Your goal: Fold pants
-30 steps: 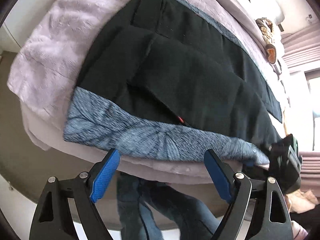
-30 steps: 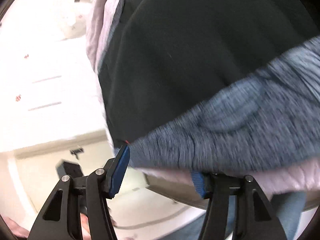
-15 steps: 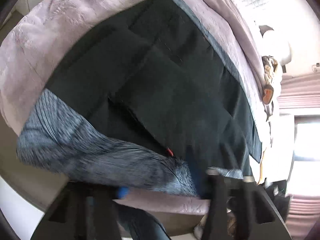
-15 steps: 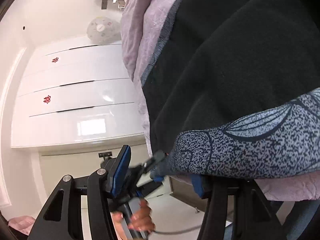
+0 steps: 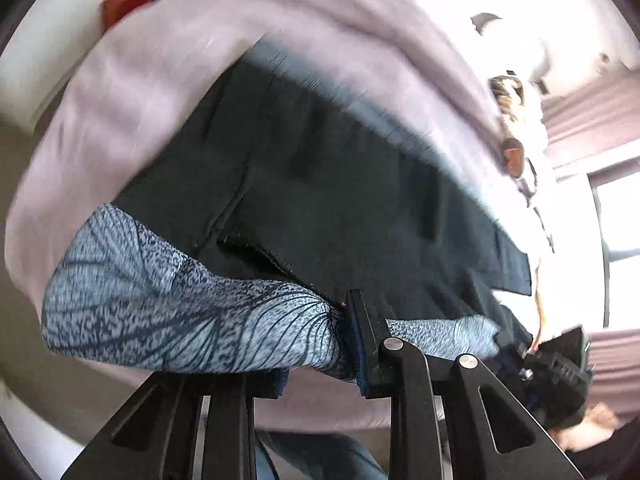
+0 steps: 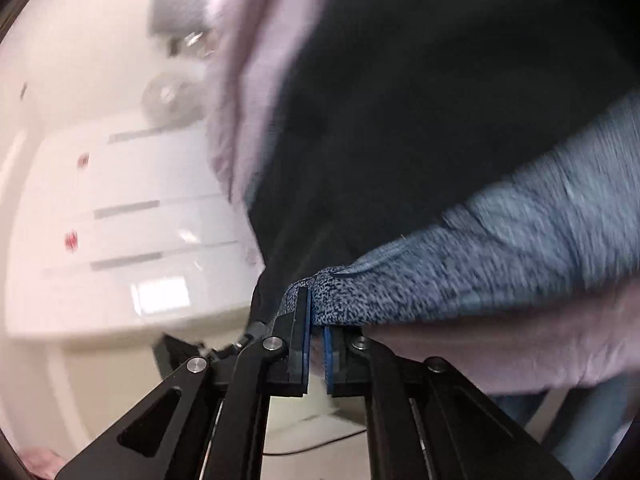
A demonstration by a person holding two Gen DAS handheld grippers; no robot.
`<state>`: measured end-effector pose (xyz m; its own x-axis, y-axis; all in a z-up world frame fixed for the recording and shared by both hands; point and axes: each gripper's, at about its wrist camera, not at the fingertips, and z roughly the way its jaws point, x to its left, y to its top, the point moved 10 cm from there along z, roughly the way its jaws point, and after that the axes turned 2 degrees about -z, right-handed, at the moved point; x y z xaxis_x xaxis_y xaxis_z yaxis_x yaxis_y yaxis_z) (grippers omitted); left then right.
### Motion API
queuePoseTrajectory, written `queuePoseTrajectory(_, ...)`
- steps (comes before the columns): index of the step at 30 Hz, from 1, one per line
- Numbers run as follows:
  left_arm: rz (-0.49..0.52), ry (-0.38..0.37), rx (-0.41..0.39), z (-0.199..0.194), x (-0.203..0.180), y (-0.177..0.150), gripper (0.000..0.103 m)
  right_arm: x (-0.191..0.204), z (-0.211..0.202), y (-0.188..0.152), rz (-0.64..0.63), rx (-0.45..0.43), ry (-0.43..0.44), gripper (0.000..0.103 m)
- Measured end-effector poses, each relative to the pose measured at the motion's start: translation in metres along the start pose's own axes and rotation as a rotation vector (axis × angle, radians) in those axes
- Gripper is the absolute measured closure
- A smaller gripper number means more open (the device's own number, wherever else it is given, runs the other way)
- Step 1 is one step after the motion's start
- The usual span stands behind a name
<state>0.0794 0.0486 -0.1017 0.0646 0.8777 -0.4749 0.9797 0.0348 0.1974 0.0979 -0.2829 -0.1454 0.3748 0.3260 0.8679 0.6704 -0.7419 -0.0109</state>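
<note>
Dark pants (image 5: 320,184) lie on a lilac bed (image 5: 132,92). The left gripper (image 5: 320,344) and the right gripper (image 6: 316,312) have each just closed their fingers, pinching the pants' patterned grey waistband (image 5: 168,304).

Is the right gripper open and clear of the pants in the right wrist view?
No, the right gripper is shut on the patterned waistband of the pants.

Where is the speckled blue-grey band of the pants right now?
The blue-grey band hangs at the near edge of the lilac bedspread, below the dark pants, pinched by both grippers.
</note>
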Motion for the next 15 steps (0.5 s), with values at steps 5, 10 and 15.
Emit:
queuePoseTrajectory(5, 0.135, -0.008, -0.115, 0.010, -0.033, 0.082, 0.076, 0.055, 0.012, 0.071, -0.194, 0.035, -0.027, 0.097)
queuePoseTrajectory(10, 0.175, 0.049, -0.128, 0.074, -0.028, 0.145, 0.076, 0.063, 0.067, 0.146, -0.287, 0.113, -0.121, 0.096)
queuePoseTrajectory(15, 0.217, 0.142, -0.083, 0.136, -0.012, 0.161, 0.074, 0.022, 0.123, 0.191, -0.277, 0.146, -0.262, 0.092)
